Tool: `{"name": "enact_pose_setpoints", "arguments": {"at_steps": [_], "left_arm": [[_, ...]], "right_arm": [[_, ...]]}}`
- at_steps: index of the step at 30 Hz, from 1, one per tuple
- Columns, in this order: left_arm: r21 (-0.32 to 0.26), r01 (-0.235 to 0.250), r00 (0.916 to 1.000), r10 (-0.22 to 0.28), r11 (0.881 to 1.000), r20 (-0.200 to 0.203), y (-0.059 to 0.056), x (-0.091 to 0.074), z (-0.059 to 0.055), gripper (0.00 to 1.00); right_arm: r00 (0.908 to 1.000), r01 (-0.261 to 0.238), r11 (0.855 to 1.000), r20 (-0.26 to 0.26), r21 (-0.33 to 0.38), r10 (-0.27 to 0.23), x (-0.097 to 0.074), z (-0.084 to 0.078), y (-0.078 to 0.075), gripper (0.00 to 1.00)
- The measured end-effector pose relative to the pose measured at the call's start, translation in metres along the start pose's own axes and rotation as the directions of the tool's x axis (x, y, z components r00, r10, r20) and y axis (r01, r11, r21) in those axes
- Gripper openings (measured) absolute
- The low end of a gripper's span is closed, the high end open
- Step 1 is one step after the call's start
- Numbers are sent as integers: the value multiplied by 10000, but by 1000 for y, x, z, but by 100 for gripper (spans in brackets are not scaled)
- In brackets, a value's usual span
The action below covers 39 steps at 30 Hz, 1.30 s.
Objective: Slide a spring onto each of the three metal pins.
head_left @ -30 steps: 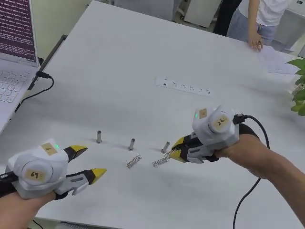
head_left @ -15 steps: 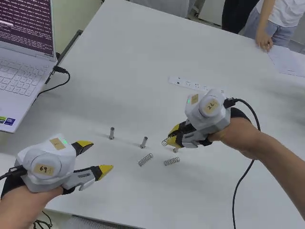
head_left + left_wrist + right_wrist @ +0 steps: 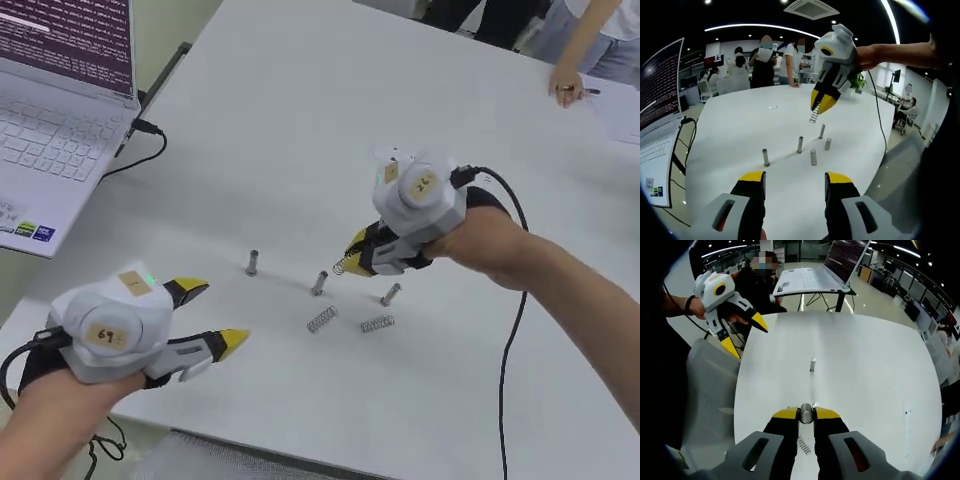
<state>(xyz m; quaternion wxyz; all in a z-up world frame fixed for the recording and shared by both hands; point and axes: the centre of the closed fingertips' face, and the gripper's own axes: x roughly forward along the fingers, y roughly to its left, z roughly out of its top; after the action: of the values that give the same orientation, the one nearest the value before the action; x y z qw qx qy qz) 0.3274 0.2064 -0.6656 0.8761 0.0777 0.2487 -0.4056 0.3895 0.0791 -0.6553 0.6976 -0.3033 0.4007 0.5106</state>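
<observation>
Three short metal pins stand in a row on the white table: left pin (image 3: pixel 252 262), middle pin (image 3: pixel 319 283), right pin (image 3: pixel 390 294). My right gripper (image 3: pixel 350 264) hovers just above and to the right of the middle pin, shut on a small spring (image 3: pixel 342 266) that sticks out from its tips (image 3: pixel 806 413). Two more springs (image 3: pixel 322 319) (image 3: pixel 377 323) lie on the table in front of the pins. My left gripper (image 3: pixel 212 314) is open and holds nothing, low at the near left, well short of the pins (image 3: pixel 800 144).
An open laptop (image 3: pixel 60 120) sits at the far left with a black cable (image 3: pixel 150 130) plugged into it. A person's hand (image 3: pixel 565 85) rests on the table's far right beside some paper (image 3: pixel 620 110). The near table edge (image 3: pixel 250 440) runs just below my left gripper.
My right gripper, still holding the spring, has moved left from beside the right pin to near the middle pin. The left gripper has stayed open and in place. The head camera has shifted.
</observation>
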Motion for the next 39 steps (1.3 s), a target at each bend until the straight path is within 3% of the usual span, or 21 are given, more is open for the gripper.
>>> {"name": "enact_pose_setpoints", "arguments": {"at_steps": [9, 25, 39], "left_arm": [[-107, -31, 10000, 32, 9999, 11, 2, -2, -2, 43], [-258, -83, 10000, 83, 9996, 7, 7, -7, -7, 44], [-334, -103, 9999, 99, 9994, -138, 9, -12, -14, 44]], "right_arm": [[10000, 13, 10000, 15, -92, -13, 13, 19, -8, 8], [9993, -367, 9987, 6, -348, 368, 57, 55, -5, 8], [9983, -584, 9970, -47, -504, 582, 85, 68, -8, 8]]}}
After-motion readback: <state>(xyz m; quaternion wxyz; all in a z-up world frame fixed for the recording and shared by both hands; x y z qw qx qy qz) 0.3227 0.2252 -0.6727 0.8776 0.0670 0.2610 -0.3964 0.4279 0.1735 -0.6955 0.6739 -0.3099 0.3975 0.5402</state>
